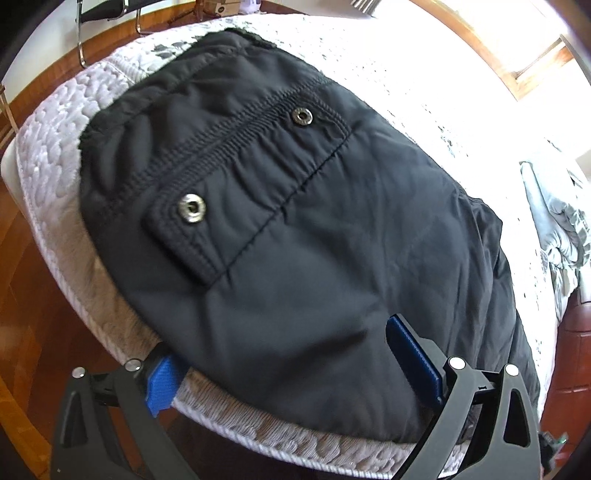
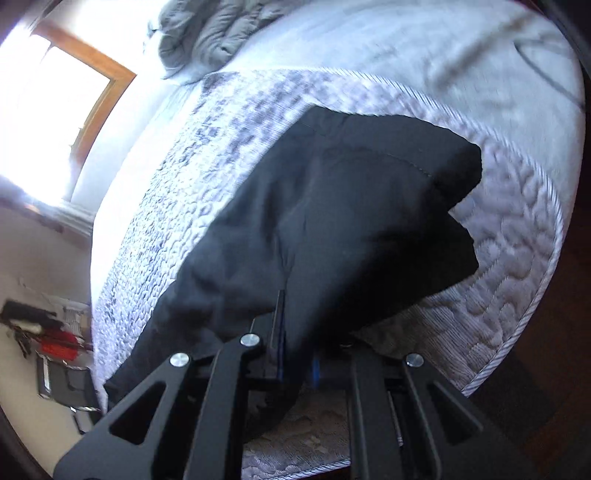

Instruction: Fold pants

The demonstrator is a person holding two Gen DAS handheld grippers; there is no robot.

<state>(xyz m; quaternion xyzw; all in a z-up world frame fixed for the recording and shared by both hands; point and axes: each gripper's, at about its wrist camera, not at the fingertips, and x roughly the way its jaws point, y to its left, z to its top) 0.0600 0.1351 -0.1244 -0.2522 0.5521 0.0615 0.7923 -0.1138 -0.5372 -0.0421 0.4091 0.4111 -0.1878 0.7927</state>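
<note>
- Left wrist view: black pants (image 1: 295, 221) fill the centre of the frame, lying on a quilted white-and-grey mattress (image 1: 51, 155) whose corner curves along the left and lower edges.
- The waistband runs diagonally from centre left to upper centre, carrying two metal snaps: one on a tab at centre left (image 1: 191, 209), one at upper centre (image 1: 302, 117).
- The left gripper (image 1: 288, 362) sits at the lower edge with its blue-padded fingers (image 1: 413, 354) set wide apart; the right-hand pad lies on the cloth, the left-hand pad at the hem beside the mattress edge. Nothing is pinched between them.
- Surroundings: a wooden floor (image 1: 22, 288) at left, chair legs (image 1: 81, 44) at upper left, a bright wood-framed window (image 1: 524, 48) at upper right, a crumpled grey blanket (image 1: 557, 236) at the right edge.
- Right wrist view: the pants (image 2: 332, 221) run from lower left to centre right over the same mattress (image 2: 509, 258); the image is motion-blurred.
- The right gripper (image 2: 295, 354) is at lower centre, its fingers drawn close together with a fold of the black cloth clamped between them; the cloth drapes over and hides most of the pads.
- Around it: the window (image 2: 62, 74) at upper left, the blanket (image 2: 218, 33) at upper centre, a pale sheet at upper right, blurred red and black items (image 2: 51, 339) at lower left.
</note>
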